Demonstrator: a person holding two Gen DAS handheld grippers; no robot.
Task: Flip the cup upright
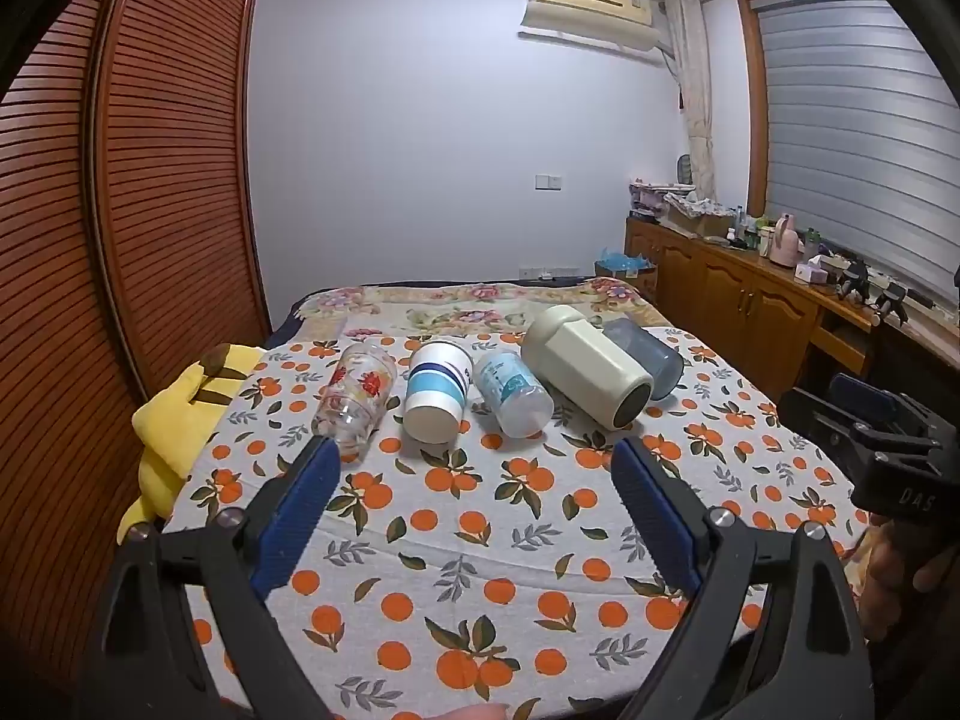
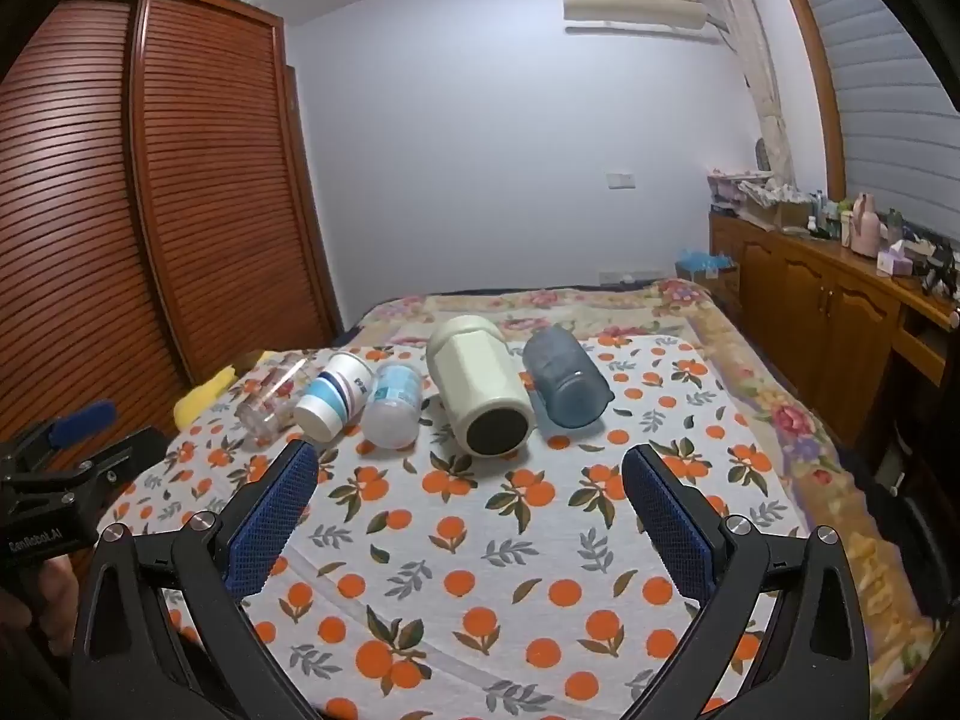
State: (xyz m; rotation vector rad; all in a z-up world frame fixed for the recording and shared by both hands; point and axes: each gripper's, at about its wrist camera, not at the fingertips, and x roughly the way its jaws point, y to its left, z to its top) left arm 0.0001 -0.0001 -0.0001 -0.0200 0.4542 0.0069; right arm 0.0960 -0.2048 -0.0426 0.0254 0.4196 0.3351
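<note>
Several cups lie on their sides in a row on the orange-print cloth (image 1: 480, 540): a clear flowered glass (image 1: 355, 399), a white-and-blue paper cup (image 1: 435, 399), a clear plastic bottle-cup (image 1: 512, 393), a large cream cup (image 1: 585, 372) and a blue-grey cup (image 1: 651, 357). In the right wrist view they are the glass (image 2: 270, 399), paper cup (image 2: 333, 396), plastic cup (image 2: 393, 405), cream cup (image 2: 480, 393) and blue-grey cup (image 2: 567, 384). My left gripper (image 1: 477, 456) is open and empty, short of the row. My right gripper (image 2: 468, 462) is open and empty, just short of the cream cup.
The cloth lies on a bed (image 1: 480, 300). A yellow plush (image 1: 180, 414) lies at the bed's left edge. A slatted wooden wardrobe (image 1: 120, 210) stands at the left. A cluttered wooden sideboard (image 1: 750, 276) runs along the right.
</note>
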